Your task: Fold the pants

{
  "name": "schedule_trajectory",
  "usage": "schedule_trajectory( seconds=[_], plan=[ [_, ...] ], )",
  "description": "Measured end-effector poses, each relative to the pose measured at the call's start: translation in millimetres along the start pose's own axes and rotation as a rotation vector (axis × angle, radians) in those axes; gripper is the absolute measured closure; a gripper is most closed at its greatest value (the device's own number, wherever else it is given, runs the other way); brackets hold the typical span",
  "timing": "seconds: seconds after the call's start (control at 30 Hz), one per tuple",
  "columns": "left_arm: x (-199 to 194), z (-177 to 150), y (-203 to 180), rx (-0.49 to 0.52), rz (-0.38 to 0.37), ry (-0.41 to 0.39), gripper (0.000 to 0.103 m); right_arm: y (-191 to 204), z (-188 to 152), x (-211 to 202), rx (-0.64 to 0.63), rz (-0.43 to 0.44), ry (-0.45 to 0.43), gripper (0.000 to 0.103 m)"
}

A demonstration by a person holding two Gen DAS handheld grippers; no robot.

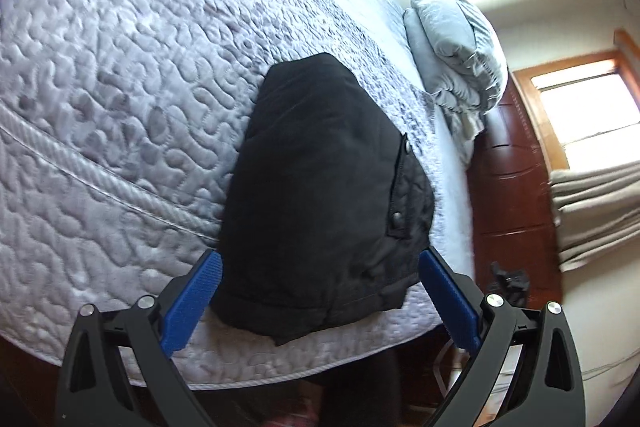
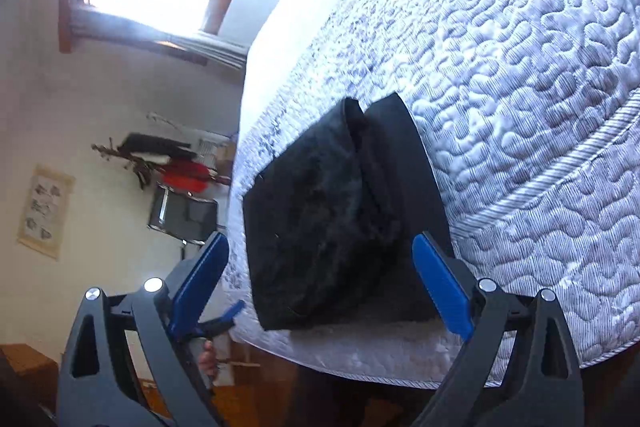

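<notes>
Folded black pants (image 1: pixel 320 195) lie in a compact bundle near the edge of a quilted grey mattress (image 1: pixel 120 67), with a snap-buttoned pocket facing up. My left gripper (image 1: pixel 320 255) is open, its blue pads (image 1: pixel 196 299) spread wide on either side of the bundle's near end without pressing on it. In the right wrist view the same pants (image 2: pixel 328 219) show stacked folded layers. The right gripper (image 2: pixel 320 239) is open too, nothing pinched between its blue pads (image 2: pixel 444 287). A blue finger (image 2: pixel 236 307) of the other gripper and a hand (image 2: pixel 208 359) show at the lower left.
Grey folded bedding (image 1: pixel 452 47) sits at the mattress's far end. Beyond the bed edge are a dark wood floor (image 1: pixel 508 155), a pale curtain (image 1: pixel 600 211) and windows. A black chair (image 2: pixel 184 215) with a red item on it stands by the wall.
</notes>
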State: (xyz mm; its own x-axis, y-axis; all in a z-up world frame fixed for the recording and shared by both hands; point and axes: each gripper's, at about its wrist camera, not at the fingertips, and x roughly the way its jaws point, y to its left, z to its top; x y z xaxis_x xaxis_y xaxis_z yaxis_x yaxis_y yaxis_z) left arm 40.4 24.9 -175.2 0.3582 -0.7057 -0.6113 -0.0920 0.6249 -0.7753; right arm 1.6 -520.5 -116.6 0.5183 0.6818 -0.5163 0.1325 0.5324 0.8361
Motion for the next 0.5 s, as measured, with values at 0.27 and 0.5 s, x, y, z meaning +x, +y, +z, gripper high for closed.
schedule_trajectory(
  seconds=[0.27,0.5],
  plan=[
    [16.8,10.5,17.2,-0.088,-0.09,0.096,0.004,2.0,9.4,6.2,-0.009,0.0,0.009,0.01],
    [33.7,19.1,31.3,-0.061,-0.128,0.208,0.004,0.7,4.3,19.7,-0.033,0.023,0.071,0.01]
  ],
)
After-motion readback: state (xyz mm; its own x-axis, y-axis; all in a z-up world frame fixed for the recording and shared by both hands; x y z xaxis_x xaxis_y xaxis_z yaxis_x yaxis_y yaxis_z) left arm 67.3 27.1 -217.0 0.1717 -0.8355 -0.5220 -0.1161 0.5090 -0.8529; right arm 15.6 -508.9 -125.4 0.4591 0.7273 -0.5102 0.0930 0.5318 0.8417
